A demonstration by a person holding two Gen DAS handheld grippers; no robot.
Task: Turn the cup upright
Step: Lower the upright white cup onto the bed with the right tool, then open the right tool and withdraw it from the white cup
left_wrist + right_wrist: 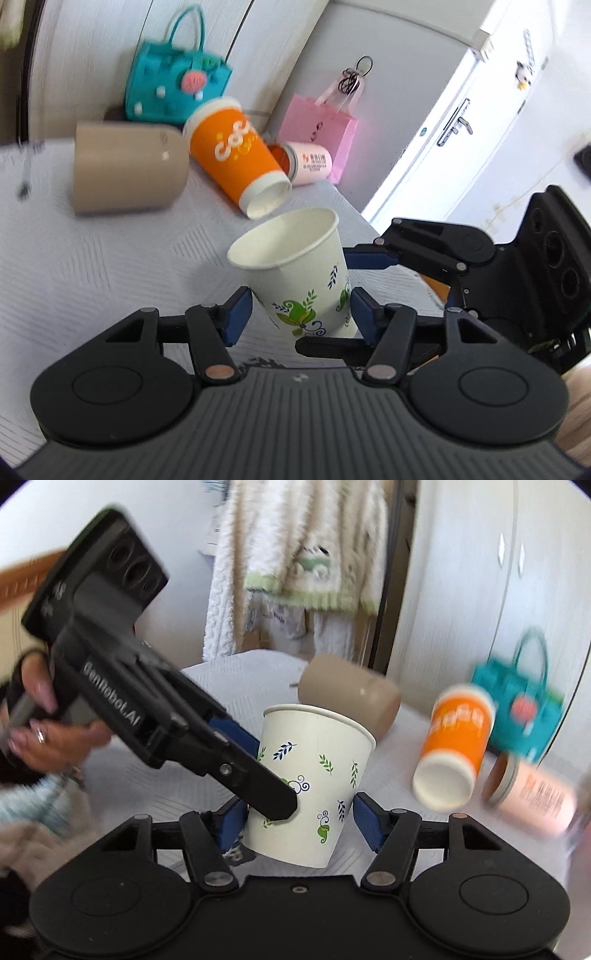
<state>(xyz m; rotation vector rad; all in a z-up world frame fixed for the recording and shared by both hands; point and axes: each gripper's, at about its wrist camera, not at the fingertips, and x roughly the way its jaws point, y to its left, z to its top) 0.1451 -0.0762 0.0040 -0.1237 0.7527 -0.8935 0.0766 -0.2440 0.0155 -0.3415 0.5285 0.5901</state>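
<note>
Cup [295, 273] mouth-up, tilted, empty inside
</note>
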